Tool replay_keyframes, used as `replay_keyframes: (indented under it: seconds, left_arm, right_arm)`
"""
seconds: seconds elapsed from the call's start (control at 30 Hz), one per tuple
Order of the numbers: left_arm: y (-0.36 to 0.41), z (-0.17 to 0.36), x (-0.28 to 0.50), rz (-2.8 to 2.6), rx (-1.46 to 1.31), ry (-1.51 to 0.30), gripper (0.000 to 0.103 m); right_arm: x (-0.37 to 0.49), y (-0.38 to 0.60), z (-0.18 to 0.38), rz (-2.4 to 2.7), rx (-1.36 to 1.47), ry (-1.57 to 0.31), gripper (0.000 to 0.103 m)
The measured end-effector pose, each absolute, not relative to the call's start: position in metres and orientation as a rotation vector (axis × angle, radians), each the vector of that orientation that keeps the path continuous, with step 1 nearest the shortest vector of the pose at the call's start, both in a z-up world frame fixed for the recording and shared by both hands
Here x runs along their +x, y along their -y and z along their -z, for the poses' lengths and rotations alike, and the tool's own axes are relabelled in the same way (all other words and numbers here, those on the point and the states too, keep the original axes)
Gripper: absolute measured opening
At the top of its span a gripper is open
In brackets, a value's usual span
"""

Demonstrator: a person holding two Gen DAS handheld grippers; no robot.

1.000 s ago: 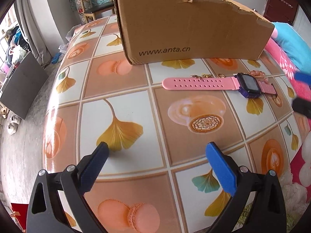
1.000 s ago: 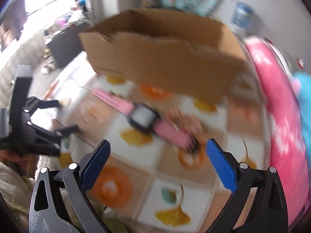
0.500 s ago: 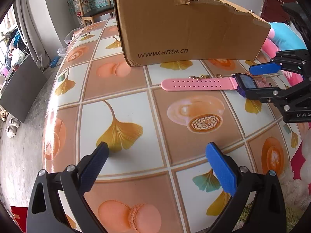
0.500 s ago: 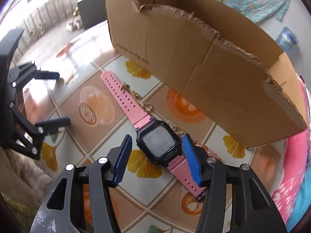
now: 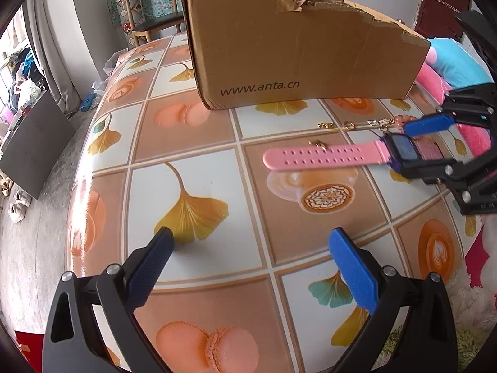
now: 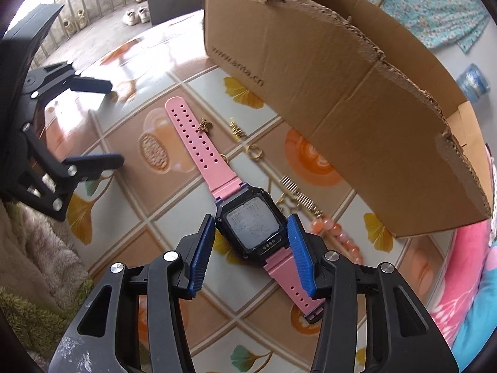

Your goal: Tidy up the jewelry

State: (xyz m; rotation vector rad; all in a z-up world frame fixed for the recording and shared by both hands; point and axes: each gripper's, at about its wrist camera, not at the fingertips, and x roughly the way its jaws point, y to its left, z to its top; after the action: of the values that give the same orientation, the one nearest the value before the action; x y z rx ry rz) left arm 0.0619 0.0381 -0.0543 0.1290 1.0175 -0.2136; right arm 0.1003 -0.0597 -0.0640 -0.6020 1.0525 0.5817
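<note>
A pink-strapped watch with a dark purple case lies on the worktop, tiled with yellow ginkgo leaves and orange macarons.

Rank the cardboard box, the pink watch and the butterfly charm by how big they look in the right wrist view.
1. Cardboard box, largest by far.
2. Pink watch, though nearness to the camera enlarges it.
3. Butterfly charm, tiny.
</note>
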Motion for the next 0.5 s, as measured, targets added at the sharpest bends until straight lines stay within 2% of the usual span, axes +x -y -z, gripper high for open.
replay_keyframes:
  seconds: [0.07,0.13,0.23,0.3,0.37,0.5]
  left_arm:
    - [-0.038,0.054,0.061,0.213,0.129,-1.016,0.098]
    - [-0.038,0.054,0.061,0.211,0.128,-1.013,0.098]
    - [-0.038,0.054,0.06,0.209,0.127,-1.012,0.098]
    - [-0.038,0.054,0.059,0.207,0.126,-1.011,0.098]
    - [-0.039,0.054,0.057,0.208,0.126,-1.005,0.098]
    - [-0.039,0.054,0.056,0.2,0.122,-1.002,0.098]
  right_arm:
    - [0.096,0.059,0.061,-0.589,-0.586,-1.058,0.016]
    - [0.094,0.059,0.06,-0.58,-0.572,-1.075,0.008]
    - [0.09,0.061,0.06,-0.56,-0.578,-1.06,0.009]
    - [0.087,0.063,0.058,-0.561,-0.56,-1.054,0.016]
    - [0.081,0.063,0.054,-0.562,-0.551,-1.025,0.03]
    - [0.092,0.051,0.044,-0.594,-0.478,-0.99,0.032]
